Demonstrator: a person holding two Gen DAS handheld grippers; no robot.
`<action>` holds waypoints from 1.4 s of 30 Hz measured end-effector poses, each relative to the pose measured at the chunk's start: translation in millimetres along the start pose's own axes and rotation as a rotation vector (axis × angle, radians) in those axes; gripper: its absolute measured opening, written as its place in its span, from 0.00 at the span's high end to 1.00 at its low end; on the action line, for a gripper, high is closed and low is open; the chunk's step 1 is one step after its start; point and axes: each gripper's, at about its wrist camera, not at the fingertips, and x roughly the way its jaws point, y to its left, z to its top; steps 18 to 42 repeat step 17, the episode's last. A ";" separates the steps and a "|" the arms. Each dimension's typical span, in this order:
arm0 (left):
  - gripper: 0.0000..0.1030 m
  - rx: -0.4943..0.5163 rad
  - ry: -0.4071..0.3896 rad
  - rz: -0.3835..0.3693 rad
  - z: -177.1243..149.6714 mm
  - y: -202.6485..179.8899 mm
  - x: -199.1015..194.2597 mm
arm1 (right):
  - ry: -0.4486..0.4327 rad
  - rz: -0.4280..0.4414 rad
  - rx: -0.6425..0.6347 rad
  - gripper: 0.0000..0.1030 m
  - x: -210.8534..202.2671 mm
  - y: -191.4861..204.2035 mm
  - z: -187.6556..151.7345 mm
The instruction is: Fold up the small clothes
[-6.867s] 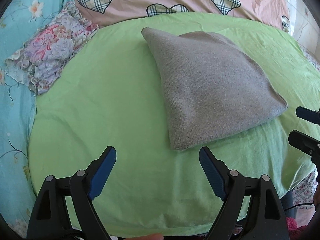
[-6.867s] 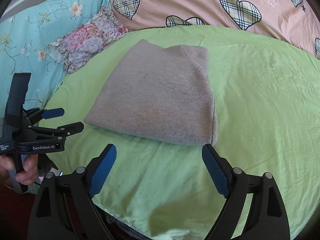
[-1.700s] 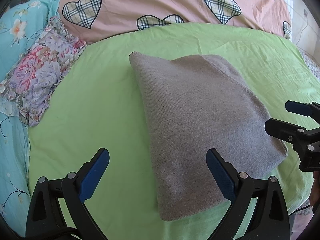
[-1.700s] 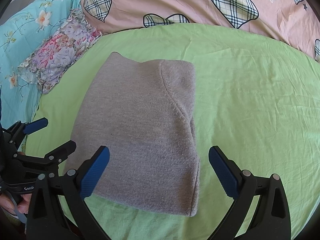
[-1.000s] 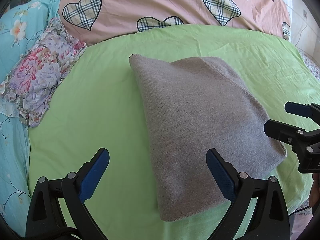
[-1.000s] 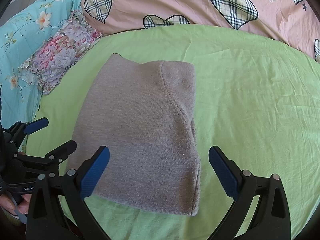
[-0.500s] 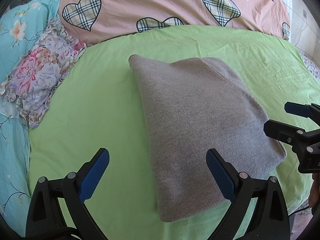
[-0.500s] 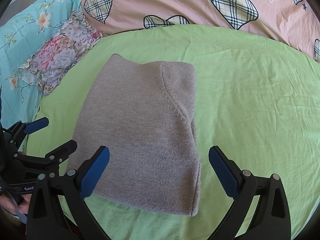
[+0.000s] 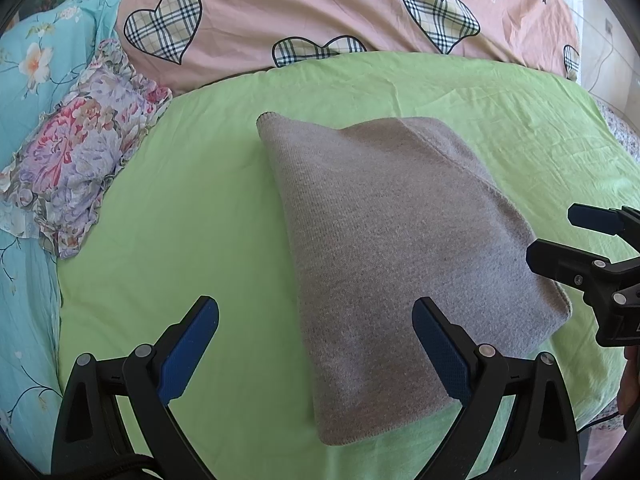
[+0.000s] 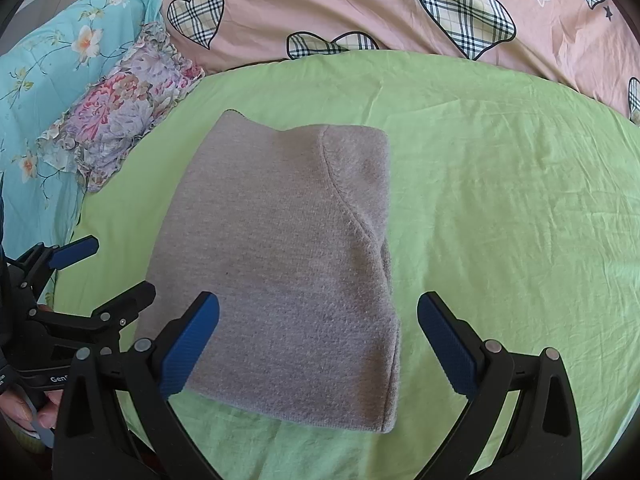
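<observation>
A grey knit garment (image 9: 392, 248) lies folded into a compact rectangle on the green sheet (image 9: 180, 240); it also shows in the right wrist view (image 10: 280, 256). My left gripper (image 9: 316, 344) is open and empty, hovering over the garment's near left edge. My right gripper (image 10: 318, 340) is open and empty above the garment's near edge. Each gripper shows in the other's view: the right gripper (image 9: 560, 236) at the garment's right side, the left gripper (image 10: 104, 276) at its left side.
A floral pillow (image 9: 76, 160) lies left of the green sheet (image 10: 500, 220). A pink quilt with plaid hearts (image 9: 320, 8) runs along the back. A turquoise floral sheet (image 9: 24, 80) covers the far left. The bed's edge is near the grippers.
Since 6.9 s ago both grippers have come forward over the garment. Over the last second nothing has visibly moved.
</observation>
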 end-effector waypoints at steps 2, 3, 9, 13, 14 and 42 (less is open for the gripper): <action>0.05 -0.001 -0.001 -0.001 0.1 0.5 0.5 | 0.000 -0.001 0.000 0.03 0.0 -0.4 -0.4; 0.05 -0.001 -0.003 0.000 0.0 0.5 0.6 | -0.002 0.000 0.000 0.03 0.0 -0.4 -0.2; 0.05 0.000 -0.025 0.005 4.6 0.7 2.2 | -0.006 -0.004 0.001 0.03 1.8 -2.5 6.5; 0.05 -0.012 -0.020 -0.001 8.7 3.4 5.9 | -0.010 -0.004 0.013 0.03 4.0 -8.2 11.6; 0.05 -0.016 -0.018 -0.002 9.3 4.1 6.8 | -0.010 -0.003 0.016 0.03 4.7 -9.8 12.4; 0.05 -0.026 -0.013 0.004 10.6 5.7 9.8 | -0.008 0.001 0.023 0.03 8.6 -12.1 14.7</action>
